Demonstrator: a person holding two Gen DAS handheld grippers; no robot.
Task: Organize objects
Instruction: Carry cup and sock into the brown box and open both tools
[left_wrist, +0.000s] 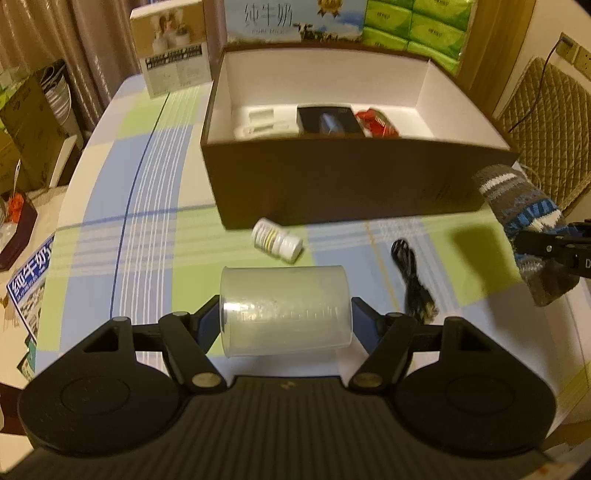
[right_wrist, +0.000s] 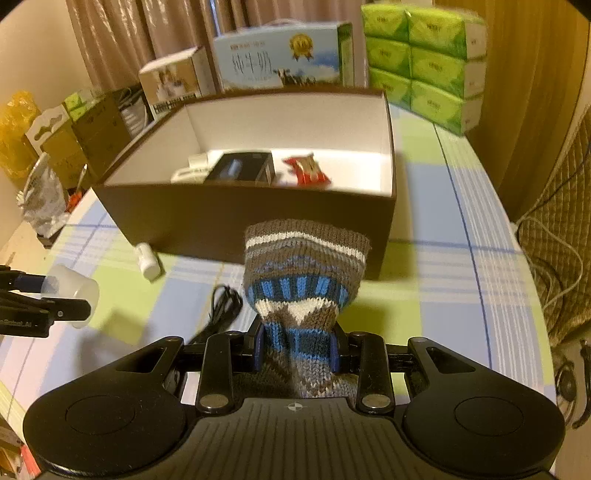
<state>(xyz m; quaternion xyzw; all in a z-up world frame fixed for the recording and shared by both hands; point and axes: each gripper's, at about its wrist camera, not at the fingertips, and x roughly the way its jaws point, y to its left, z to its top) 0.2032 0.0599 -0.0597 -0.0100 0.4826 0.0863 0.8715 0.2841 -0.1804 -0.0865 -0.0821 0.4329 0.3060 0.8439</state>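
Observation:
My left gripper (left_wrist: 286, 323) is shut on a clear plastic measuring cup (left_wrist: 284, 310), held sideways above the table in front of the brown box (left_wrist: 351, 184). My right gripper (right_wrist: 297, 350) is shut on a knitted grey, blue and white sock (right_wrist: 304, 273), held just in front of the box (right_wrist: 258, 221). The sock also shows at the right of the left wrist view (left_wrist: 524, 218), and the cup at the left of the right wrist view (right_wrist: 75, 288). Inside the box lie a white item (left_wrist: 258, 123), a black box (left_wrist: 328, 120) and a red packet (left_wrist: 376, 122).
A white pill bottle (left_wrist: 277, 240) lies on the checked tablecloth by the box front, and a coiled black cable (left_wrist: 413, 280) lies to its right. A milk carton (right_wrist: 284, 55), green tissue packs (right_wrist: 424, 62) and a small carton (left_wrist: 173, 44) stand behind the box.

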